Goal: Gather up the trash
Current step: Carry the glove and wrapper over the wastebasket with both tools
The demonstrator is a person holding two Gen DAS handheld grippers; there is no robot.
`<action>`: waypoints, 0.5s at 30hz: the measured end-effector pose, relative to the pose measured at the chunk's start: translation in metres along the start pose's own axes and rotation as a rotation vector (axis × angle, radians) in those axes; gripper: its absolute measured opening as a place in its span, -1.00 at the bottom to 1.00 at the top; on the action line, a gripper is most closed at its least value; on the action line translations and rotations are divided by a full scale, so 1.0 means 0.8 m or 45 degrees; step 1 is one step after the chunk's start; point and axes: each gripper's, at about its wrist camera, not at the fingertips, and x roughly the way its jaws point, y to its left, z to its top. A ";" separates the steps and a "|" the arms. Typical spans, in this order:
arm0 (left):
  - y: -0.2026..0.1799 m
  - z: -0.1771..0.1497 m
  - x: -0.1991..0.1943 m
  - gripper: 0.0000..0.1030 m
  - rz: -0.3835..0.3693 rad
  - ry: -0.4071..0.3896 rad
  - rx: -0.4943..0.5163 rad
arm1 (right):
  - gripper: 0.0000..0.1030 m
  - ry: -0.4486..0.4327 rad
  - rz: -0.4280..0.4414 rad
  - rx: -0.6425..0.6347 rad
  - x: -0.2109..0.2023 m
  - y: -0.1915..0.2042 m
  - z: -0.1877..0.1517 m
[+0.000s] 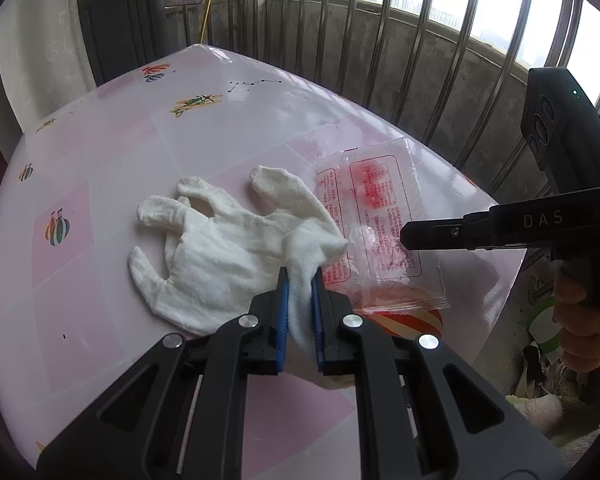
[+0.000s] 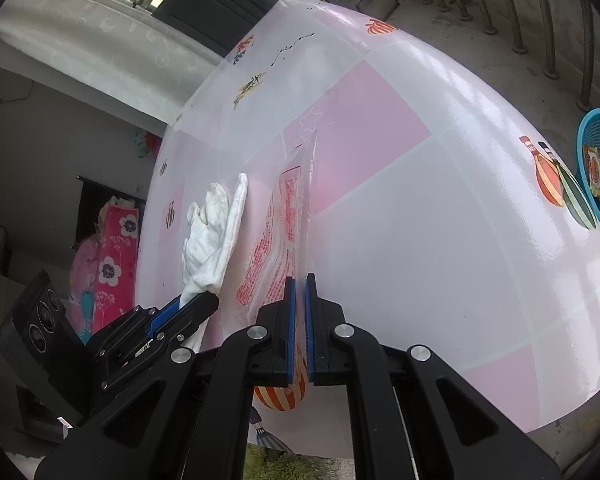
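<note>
On a glossy pink-checked table [image 1: 140,152] beside balcony railings [image 1: 420,40], the left tool [image 1: 300,284] is pinching a white glove [image 1: 228,248] while the right tool [image 2: 300,280] is gripping a clear printed wrapper [image 2: 276,236].

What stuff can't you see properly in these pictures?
- Red print on the clear wrapper: too small to read in either view.
- Blue basket: cut off by the right wrist view's edge, contents unclear.
- White glove: its cuff is hidden between the left gripper pads.
</note>
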 end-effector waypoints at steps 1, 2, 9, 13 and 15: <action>0.000 0.000 0.000 -0.83 0.002 -0.001 0.002 | -0.91 -0.001 0.000 -0.001 0.000 0.000 0.000; 0.000 0.000 -0.001 -0.83 0.004 -0.003 0.004 | -0.91 -0.002 -0.001 -0.001 0.000 0.000 0.000; -0.005 -0.003 -0.004 -0.83 0.016 -0.008 0.013 | -0.91 -0.003 -0.001 -0.003 0.000 0.000 0.000; -0.006 -0.003 -0.004 -0.83 0.018 -0.011 0.016 | -0.91 -0.005 -0.002 -0.002 0.000 0.000 0.001; -0.007 -0.003 -0.006 -0.83 0.022 -0.015 0.021 | -0.91 -0.009 -0.003 -0.002 -0.001 0.000 0.002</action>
